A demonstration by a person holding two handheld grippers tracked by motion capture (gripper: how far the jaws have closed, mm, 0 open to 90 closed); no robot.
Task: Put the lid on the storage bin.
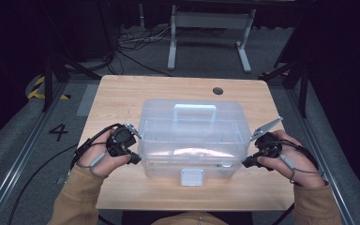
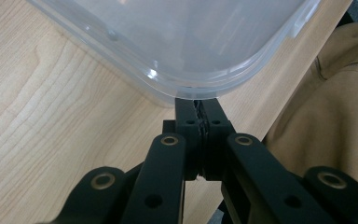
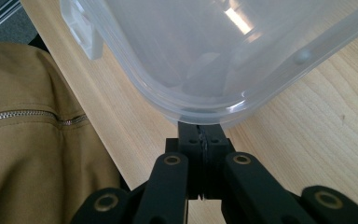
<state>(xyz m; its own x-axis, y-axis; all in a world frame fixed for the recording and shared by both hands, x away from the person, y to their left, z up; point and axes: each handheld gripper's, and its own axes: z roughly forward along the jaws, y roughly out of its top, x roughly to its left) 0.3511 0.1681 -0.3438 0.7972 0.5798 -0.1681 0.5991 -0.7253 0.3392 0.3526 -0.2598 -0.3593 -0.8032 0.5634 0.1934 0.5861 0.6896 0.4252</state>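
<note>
A clear plastic storage box (image 1: 192, 136) with a lid handle (image 1: 195, 111) and a white front latch (image 1: 191, 177) stands in the middle of the wooden table (image 1: 117, 98). My left gripper (image 1: 134, 159) is at the box's near left corner. Its jaws are shut together, and their tips (image 2: 199, 105) are tucked just under the lid rim of the box (image 2: 177, 42). My right gripper (image 1: 246, 163) mirrors it at the near right corner, shut, with its tips (image 3: 203, 128) under the rim of the box (image 3: 214, 46). Nothing is between either pair of jaws.
A round hole (image 1: 217, 90) sits in the table's far right part. Tan sleeves (image 1: 77, 192) come in from the table's near edge. Behind the table stand a white frame (image 1: 210, 33) and loose cables (image 1: 131, 42) on the floor.
</note>
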